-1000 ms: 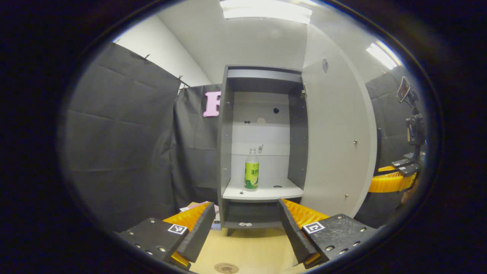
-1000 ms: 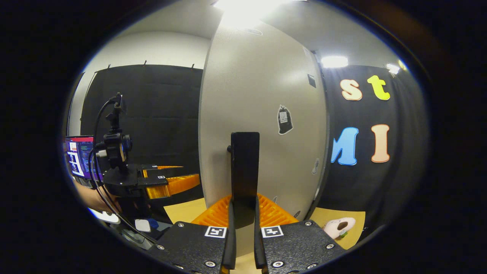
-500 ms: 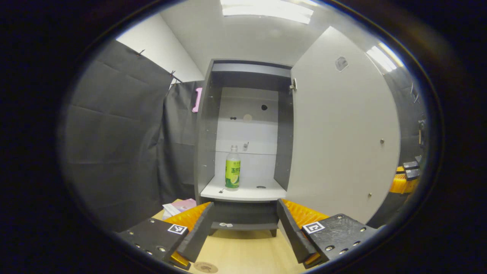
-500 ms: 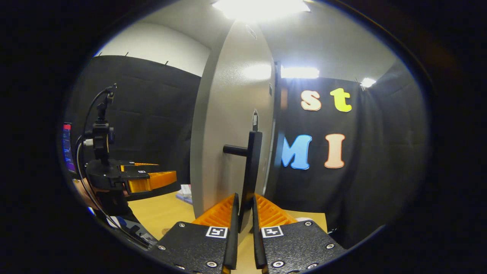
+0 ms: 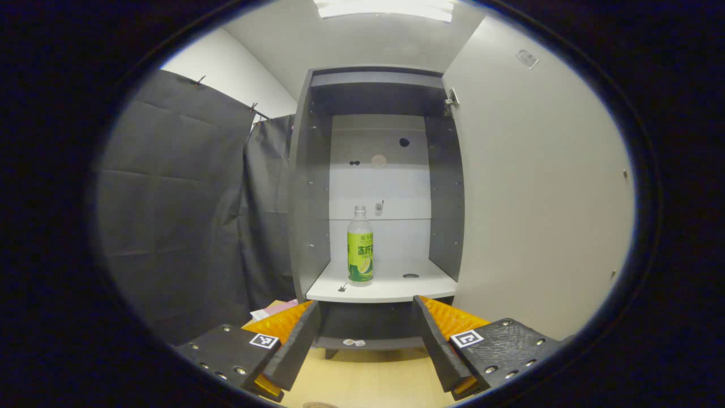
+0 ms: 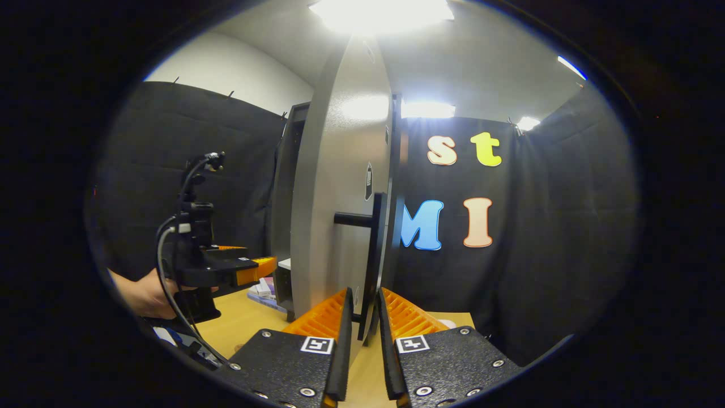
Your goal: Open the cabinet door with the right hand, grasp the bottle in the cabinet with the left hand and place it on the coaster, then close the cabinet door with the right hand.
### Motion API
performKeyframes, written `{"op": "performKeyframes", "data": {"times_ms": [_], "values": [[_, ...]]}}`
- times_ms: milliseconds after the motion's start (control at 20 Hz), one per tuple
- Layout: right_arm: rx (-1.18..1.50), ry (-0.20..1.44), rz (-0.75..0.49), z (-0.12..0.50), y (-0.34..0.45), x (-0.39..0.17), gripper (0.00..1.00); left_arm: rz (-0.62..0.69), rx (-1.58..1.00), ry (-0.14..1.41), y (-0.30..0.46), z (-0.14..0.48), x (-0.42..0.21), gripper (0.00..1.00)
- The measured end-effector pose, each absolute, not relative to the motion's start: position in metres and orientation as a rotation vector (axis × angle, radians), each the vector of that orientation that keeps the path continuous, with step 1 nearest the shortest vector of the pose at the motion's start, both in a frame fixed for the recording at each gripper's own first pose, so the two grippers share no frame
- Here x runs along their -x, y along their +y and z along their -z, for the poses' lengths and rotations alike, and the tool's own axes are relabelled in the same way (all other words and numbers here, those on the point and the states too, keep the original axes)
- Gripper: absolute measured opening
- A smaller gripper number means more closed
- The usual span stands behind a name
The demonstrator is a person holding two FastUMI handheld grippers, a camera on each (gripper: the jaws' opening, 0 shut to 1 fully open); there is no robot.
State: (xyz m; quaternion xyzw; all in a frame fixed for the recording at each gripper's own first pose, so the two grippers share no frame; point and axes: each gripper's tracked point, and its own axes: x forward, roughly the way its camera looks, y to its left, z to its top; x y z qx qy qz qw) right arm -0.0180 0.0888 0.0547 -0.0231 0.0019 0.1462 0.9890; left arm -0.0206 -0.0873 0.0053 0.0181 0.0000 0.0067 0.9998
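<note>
Your left hand-held gripper (image 5: 365,334) stood wide, its two orange-and-black fingers well apart and holding nothing, aimed straight at the open grey cabinet (image 5: 310,187). Beyond the fingertips (image 5: 310,310) the clear plastic bottle with the green label (image 5: 360,246) stood upright on the white shelf (image 5: 379,288), left of the shelf's middle and well apart from your fingers. Small dark bits lay on the shelf beside it, too small to identify. The pale grey cabinet door (image 5: 538,192) stood swung wide to the right of the opening. The light wooden surface (image 5: 368,382) lay below your fingers, with some pink and white papers (image 5: 274,310) at the cabinet's left foot.

Your right hand-held gripper (image 6: 365,320) was narrow, its fingers set either side of the lower end of the black bar handle (image 6: 375,263) on the door's outer face. A slight gap showed by the right finger, so I could not tell whether both fingers pressed on it. In the right gripper view your left hand (image 6: 144,292) held the other gripper over the surface, to the left of the door's edge.
</note>
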Motion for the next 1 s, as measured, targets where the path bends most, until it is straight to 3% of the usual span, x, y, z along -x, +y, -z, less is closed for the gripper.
{"op": "performKeyframes", "data": {"times_ms": [100, 150, 200, 250, 400, 450, 550, 700, 1000], "values": [[0.05, 0.013, -0.223, -0.055, 0.069, 0.036, 0.37, 0.002, -0.058, -0.022, -0.086, -0.01, -0.005, 0.94], [0.045, 0.016, -0.202, -0.054, 0.061, 0.047, 0.53, 0.005, -0.062, -0.029, -0.086, -0.012, -0.018, 0.93], [0.039, 0.018, -0.187, -0.052, 0.052, 0.061, 0.58, 0.004, -0.069, -0.032, -0.083, -0.013, -0.033, 0.96], [0.038, 0.026, -0.177, -0.048, 0.046, 0.075, 0.64, 0.008, -0.075, -0.042, -0.083, -0.015, -0.046, 0.93], [0.052, 0.036, -0.131, -0.035, 0.032, 0.119, 0.72, 0.023, -0.107, -0.069, -0.081, -0.02, -0.081, 0.96], [0.06, 0.03, -0.094, -0.035, 0.025, 0.132, 0.84, 0.031, -0.126, -0.069, -0.08, -0.02, -0.093, 0.96], [0.067, 0.004, -0.005, -0.043, 0.008, 0.156, 0.94, 0.052, -0.142, -0.084, -0.08, -0.022, -0.111, 0.94], [0.037, -0.02, 0.106, -0.046, -0.007, 0.177, 0.94, 0.079, -0.13, -0.088, -0.083, -0.021, -0.135, 0.95], [0.006, 0.063, 0.183, 0.012, 0.025, 0.18, 0.95, 0.106, -0.167, -0.117, -0.076, -0.027, -0.182, 0.93]]}}
